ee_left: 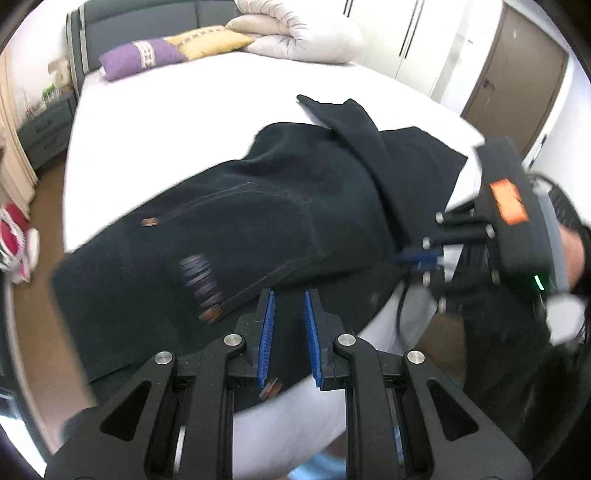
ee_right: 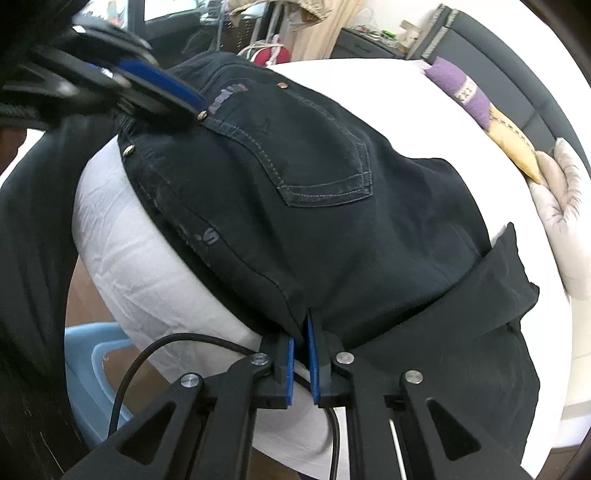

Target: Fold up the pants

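Observation:
Dark jeans [ee_left: 266,206] lie on the white bed [ee_left: 177,122], back pocket up, with a leg folded over the seat; they also show in the right wrist view [ee_right: 314,206]. My left gripper [ee_left: 290,299] stands at the waistband with a gap between its blue pads, the cloth between them; it appears in the right wrist view [ee_right: 173,96] at the waistband corner. My right gripper [ee_right: 301,321] is nearly closed on the jeans' near edge; it shows in the left wrist view [ee_left: 421,258].
Purple pillow [ee_left: 140,59], yellow pillow [ee_left: 210,42] and a folded duvet [ee_left: 303,29] lie at the bed's head. A nightstand [ee_left: 44,125] stands to the left. A light-blue basket [ee_right: 92,369] sits on the floor by the bed. A cable [ee_right: 147,354] hangs under my right gripper.

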The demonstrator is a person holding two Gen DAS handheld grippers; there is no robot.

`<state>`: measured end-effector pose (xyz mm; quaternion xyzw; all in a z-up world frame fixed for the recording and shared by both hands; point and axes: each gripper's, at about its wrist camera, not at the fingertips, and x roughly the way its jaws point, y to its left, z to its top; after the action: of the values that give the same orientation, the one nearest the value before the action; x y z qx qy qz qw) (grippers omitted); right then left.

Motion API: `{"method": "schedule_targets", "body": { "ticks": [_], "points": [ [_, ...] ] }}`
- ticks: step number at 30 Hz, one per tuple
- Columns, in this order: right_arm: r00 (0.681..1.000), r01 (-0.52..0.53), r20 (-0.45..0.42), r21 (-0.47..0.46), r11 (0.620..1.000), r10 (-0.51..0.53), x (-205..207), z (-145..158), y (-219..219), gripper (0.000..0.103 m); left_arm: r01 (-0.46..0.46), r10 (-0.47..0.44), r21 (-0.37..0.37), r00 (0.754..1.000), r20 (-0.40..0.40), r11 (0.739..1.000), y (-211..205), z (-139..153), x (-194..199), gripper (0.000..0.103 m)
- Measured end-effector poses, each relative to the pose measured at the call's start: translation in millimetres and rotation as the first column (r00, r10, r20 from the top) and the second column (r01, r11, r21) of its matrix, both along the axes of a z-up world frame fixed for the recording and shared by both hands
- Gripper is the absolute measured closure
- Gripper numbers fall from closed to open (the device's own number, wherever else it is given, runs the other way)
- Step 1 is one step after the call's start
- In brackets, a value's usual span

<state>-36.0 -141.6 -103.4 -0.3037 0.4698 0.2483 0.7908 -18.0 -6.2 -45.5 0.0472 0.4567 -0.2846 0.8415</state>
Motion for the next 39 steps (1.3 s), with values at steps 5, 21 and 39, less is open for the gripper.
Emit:
{"method": "schedule_targets", "body": {
  "ticks": [5,21,39],
  "points": [
    [0.998,0.062,0.01,0.052,0.997,-0.063,-3,4,-11,0.078,-0.065,0.068,0.064,0.996,-0.059,0.996,-32,-44,18,0.087],
    [0.737,0.656,-0.206,0.448,0.607,-0.644,185,86,-197,0.029,-0.133,0.131,-0.009,0.986,-0.099,0.991,-23,-47,23,0.087],
    [0.593,0.799,-0.173,0.249,0.548,-0.786,349,-14,-211,0.095,-0.145,0.137,-0.044,0.977,-0.161,0.988,-7,-48,38,0.087]
  ]
}}
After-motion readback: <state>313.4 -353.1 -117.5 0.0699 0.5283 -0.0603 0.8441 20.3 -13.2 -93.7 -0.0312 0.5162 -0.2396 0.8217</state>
